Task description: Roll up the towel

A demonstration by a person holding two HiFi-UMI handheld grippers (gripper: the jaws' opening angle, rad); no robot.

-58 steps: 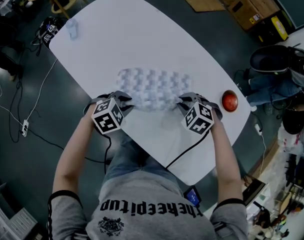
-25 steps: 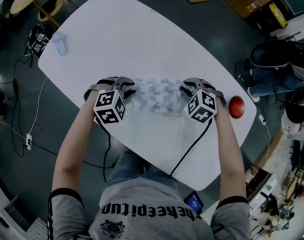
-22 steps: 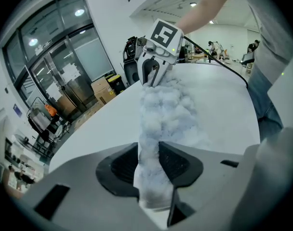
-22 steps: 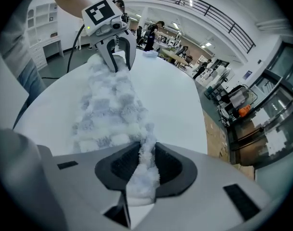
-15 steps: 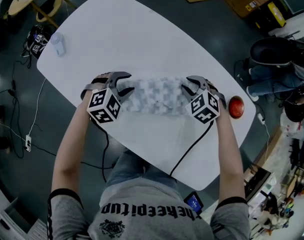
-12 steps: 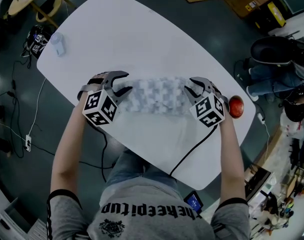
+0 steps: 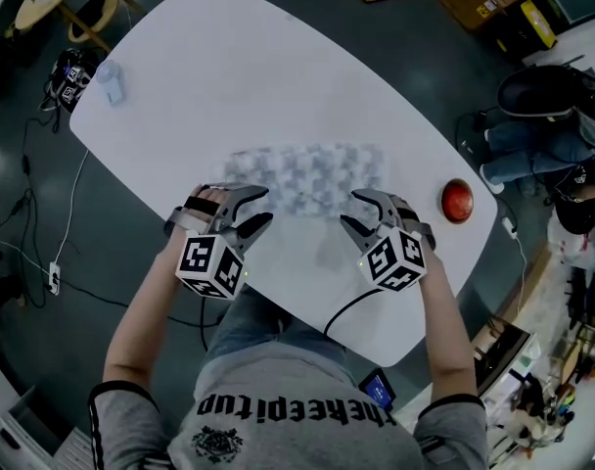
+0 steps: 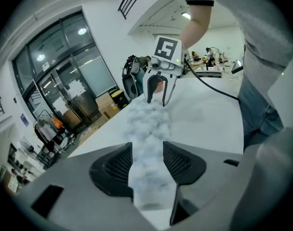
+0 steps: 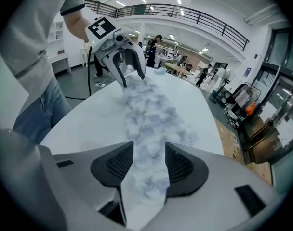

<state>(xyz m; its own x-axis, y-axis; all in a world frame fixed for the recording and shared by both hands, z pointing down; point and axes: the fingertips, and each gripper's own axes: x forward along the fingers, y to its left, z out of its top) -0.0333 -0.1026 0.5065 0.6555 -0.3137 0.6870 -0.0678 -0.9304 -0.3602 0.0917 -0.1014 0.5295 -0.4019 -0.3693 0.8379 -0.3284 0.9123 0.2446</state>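
Left gripper [image 7: 261, 207] and right gripper [image 7: 350, 211] pulled back off towel [image 7: 307, 176], jaws just opened, both empty. Towel looks part-rolled on worktop [image 7: 278, 76]; more rolling left.

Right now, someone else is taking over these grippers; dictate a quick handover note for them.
Left gripper: open, jaws just opened, nothing between them.
Right gripper: the same.
Towel: a bumpy strip across the table, just beyond both grippers; red ball to its right.
Done: may be partly rolled; how far I can't tell.
To do: probably regrip its near edge at both ends and roll on.
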